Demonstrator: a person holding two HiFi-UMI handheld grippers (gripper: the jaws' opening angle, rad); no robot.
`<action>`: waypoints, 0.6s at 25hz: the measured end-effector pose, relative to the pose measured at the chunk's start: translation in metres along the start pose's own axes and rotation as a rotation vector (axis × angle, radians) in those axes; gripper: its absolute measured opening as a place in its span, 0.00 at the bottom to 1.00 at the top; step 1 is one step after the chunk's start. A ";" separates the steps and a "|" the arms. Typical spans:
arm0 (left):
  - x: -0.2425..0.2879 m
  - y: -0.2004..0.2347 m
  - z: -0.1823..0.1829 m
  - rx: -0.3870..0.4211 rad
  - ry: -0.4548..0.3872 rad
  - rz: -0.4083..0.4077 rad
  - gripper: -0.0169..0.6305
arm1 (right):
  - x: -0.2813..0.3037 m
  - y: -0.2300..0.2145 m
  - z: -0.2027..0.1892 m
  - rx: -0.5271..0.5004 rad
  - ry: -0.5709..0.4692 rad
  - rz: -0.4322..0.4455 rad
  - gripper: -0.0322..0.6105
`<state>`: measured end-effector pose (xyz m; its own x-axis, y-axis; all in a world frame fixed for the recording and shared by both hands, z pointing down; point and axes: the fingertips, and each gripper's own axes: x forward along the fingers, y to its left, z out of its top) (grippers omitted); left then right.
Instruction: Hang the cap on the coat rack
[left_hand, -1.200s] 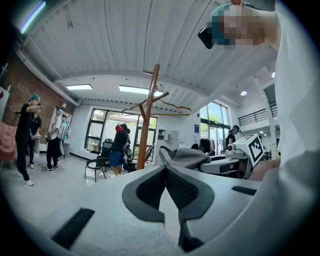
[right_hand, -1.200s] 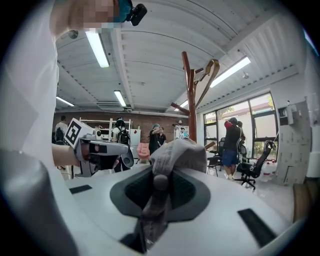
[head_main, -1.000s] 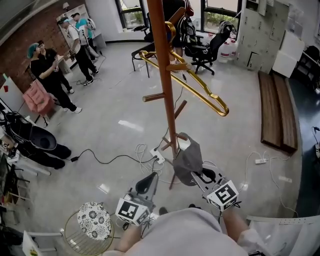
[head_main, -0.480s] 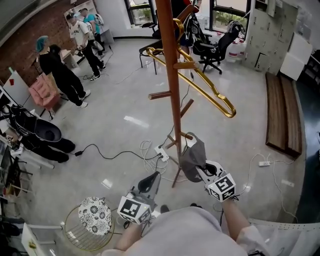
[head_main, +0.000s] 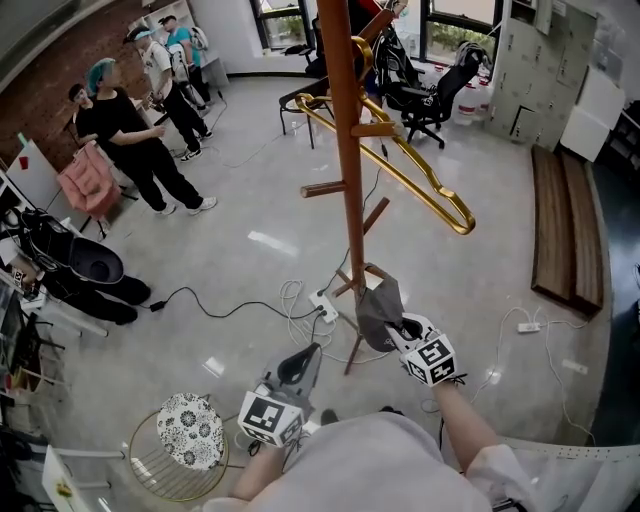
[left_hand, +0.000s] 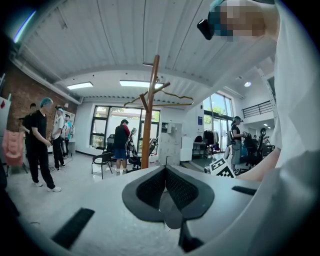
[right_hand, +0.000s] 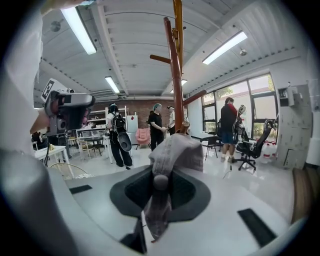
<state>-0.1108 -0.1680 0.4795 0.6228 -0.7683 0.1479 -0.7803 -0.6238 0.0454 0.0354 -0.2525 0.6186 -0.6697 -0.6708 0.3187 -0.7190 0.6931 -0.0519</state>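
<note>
A grey cap (head_main: 378, 303) hangs from my right gripper (head_main: 399, 323), which is shut on its fabric; in the right gripper view the cap (right_hand: 175, 150) drapes over the jaws of the right gripper (right_hand: 160, 184). The cap sits right beside the lowest peg (head_main: 366, 271) of the brown wooden coat rack (head_main: 347, 150); whether it rests on the peg I cannot tell. The coat rack (right_hand: 175, 75) rises just beyond the cap. My left gripper (head_main: 297, 366) stays low near my body, shut with nothing in it; the left gripper (left_hand: 165, 171) faces the coat rack (left_hand: 149, 115).
A gold hanger (head_main: 410, 180) hangs from an upper peg. Cables and a power strip (head_main: 320, 305) lie by the rack's foot. A wire stool with a patterned cushion (head_main: 190, 443) stands at lower left. People (head_main: 130, 130) stand at back left, office chairs (head_main: 425, 90) behind, a wooden bench (head_main: 558, 220) at right.
My right gripper has carried the cap down and closer to the pole's lowest peg. The left gripper has stayed put. The people at back left have shifted.
</note>
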 end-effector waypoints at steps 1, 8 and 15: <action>0.000 0.001 0.000 0.001 0.000 0.000 0.04 | 0.005 -0.001 -0.001 0.002 0.004 -0.003 0.14; -0.006 0.007 -0.002 -0.012 0.003 0.012 0.04 | 0.033 -0.008 -0.010 0.022 0.037 -0.018 0.15; -0.010 0.013 -0.008 0.001 0.022 0.030 0.04 | 0.051 -0.019 -0.028 0.036 0.066 -0.065 0.14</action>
<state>-0.1271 -0.1672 0.4863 0.5976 -0.7835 0.1706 -0.7986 -0.6006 0.0392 0.0200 -0.2927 0.6624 -0.6083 -0.6943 0.3846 -0.7675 0.6380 -0.0624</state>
